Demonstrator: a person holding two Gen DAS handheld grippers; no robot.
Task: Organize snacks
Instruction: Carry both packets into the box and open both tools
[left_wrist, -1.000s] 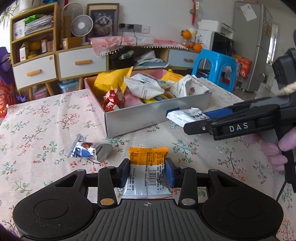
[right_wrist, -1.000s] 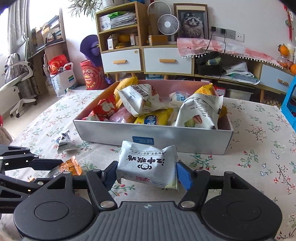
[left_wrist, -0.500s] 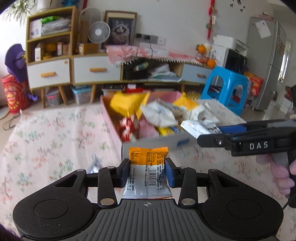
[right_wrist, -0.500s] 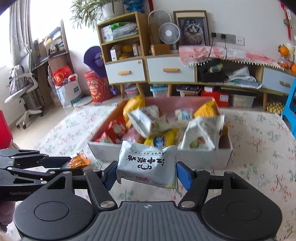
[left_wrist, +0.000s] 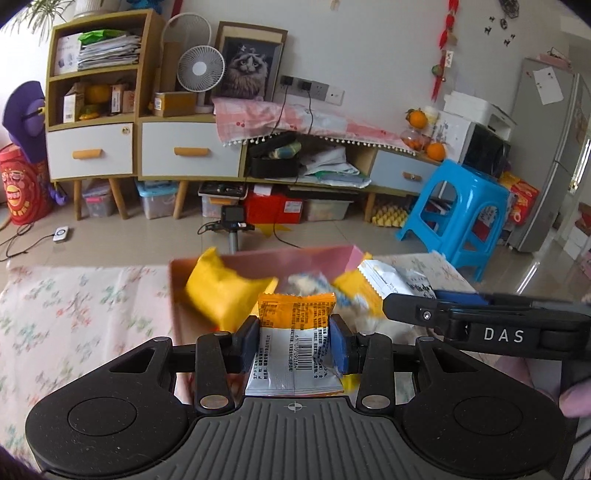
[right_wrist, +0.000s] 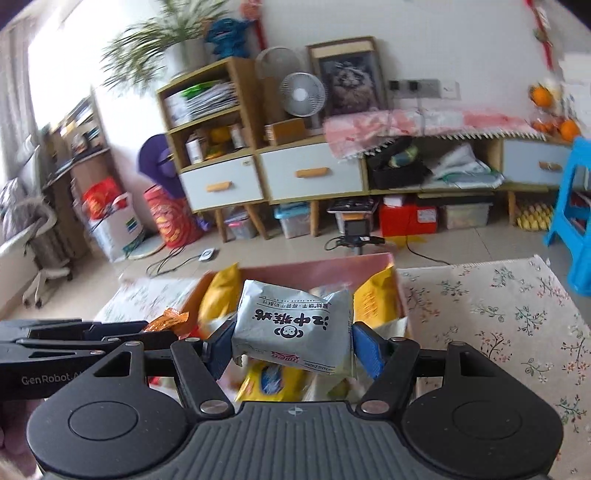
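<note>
My left gripper (left_wrist: 294, 341) is shut on an orange-and-white snack packet (left_wrist: 295, 347) and holds it over the pink-lined cardboard box (left_wrist: 258, 258) of snacks. My right gripper (right_wrist: 293, 345) is shut on a silver snack bag with black characters (right_wrist: 293, 328), also above the box (right_wrist: 332, 264). The right gripper shows at the right of the left wrist view (left_wrist: 480, 325) with its bag (left_wrist: 391, 280). The left gripper shows at the left of the right wrist view (right_wrist: 85, 339) with its orange packet (right_wrist: 170, 319). Yellow bags (left_wrist: 221, 291) lie in the box.
The table has a floral cloth (right_wrist: 498, 314). Beyond it are a blue plastic stool (left_wrist: 454, 210), low cabinets with drawers (left_wrist: 188, 155), a camera on a stand (left_wrist: 232, 218) and storage bins on the floor.
Both grippers have lifted and moved forward over the box with their packets still held. The views now look across the box toward the floor and cabinets.
</note>
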